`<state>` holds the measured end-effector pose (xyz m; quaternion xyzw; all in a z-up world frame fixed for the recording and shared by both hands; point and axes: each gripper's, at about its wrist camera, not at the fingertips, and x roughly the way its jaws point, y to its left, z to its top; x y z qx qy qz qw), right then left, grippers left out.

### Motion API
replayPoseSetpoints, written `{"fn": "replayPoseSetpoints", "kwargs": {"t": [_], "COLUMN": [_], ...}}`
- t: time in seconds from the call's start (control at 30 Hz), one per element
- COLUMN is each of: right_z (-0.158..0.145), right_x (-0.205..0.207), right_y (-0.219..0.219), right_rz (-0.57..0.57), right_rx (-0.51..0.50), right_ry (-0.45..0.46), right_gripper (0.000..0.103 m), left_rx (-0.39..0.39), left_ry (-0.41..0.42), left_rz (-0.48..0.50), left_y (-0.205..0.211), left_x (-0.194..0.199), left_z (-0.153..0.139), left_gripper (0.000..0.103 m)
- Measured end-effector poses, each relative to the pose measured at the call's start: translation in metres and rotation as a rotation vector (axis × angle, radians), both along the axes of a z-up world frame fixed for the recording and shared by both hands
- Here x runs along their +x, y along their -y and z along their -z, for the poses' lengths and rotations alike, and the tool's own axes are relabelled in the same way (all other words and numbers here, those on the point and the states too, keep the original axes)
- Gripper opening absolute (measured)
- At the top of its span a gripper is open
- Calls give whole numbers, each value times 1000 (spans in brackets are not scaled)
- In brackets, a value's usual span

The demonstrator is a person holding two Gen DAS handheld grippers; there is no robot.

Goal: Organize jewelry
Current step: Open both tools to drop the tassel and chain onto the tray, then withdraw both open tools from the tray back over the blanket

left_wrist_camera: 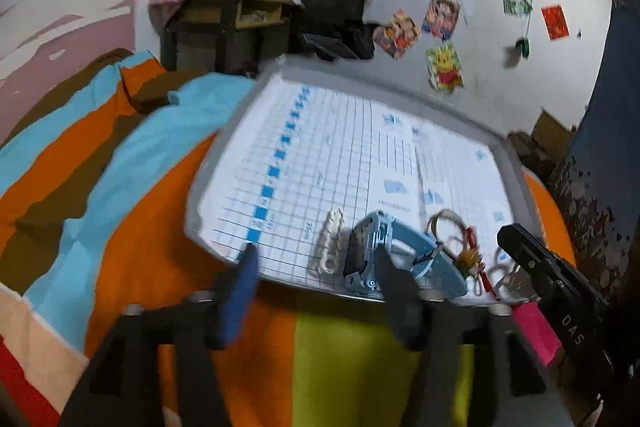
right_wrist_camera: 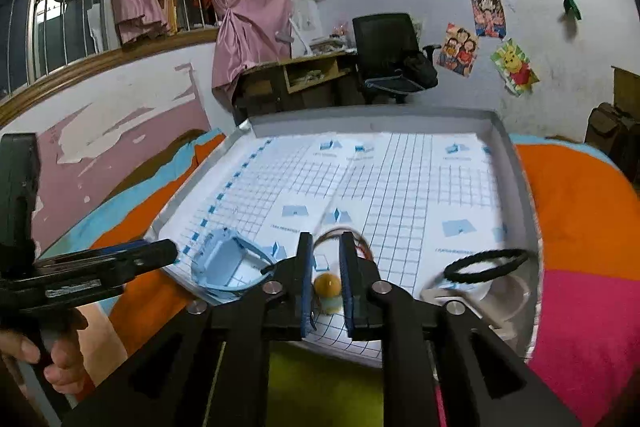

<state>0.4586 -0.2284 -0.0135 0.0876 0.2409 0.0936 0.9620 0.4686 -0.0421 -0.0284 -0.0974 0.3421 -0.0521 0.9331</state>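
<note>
Striped bedspread [left_wrist_camera: 120,155], gridded tray [right_wrist_camera: 516,163], "DAS" on right gripper [left_wrist_camera: 520,247], fingers narrow, left gripper [left_wrist_camera: 316,259] fingers wide beside blue watch [left_wrist_camera: 384,247].

I'm looking into a home bedroom: a striped bedspread [right_wrist_camera: 580,195] under the tray, pink curtains [right_wrist_camera: 248,7] tied at a barred window [right_wrist_camera: 60,19], cartoon posters [right_wrist_camera: 516,67] on the wall, a desk [right_wrist_camera: 296,75] and office chair [right_wrist_camera: 384,43].

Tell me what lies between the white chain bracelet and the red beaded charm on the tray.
The light blue watch lies between the white chain bracelet and the red beaded charm. The left wrist view shows this.
</note>
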Motion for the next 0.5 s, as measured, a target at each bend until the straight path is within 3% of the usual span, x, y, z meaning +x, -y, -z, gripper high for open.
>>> {"fn": "replayPoseSetpoints", "kwargs": {"t": [0.17, 0.23, 0.3, 0.5], "right_z": [-24, -35, -46, -83], "right_x": [-25, -37, -50, -105], "right_y": [5, 8, 12, 11], "right_rz": [16, 12, 1, -6], "right_rx": [18, 31, 56, 30], "right_ry": [61, 78, 96, 208], "right_gripper": [42, 51, 59, 93], "left_rx": [19, 40, 38, 67], "left_ry": [95, 140, 202, 313], "left_rz": [-29, -54, -91, -156], "left_y": [-8, -10, -15, -19], "left_x": [-35, -53, -74, -133], "left_z": [-29, -42, -55, -88], "left_gripper": [82, 96, 103, 103]}}
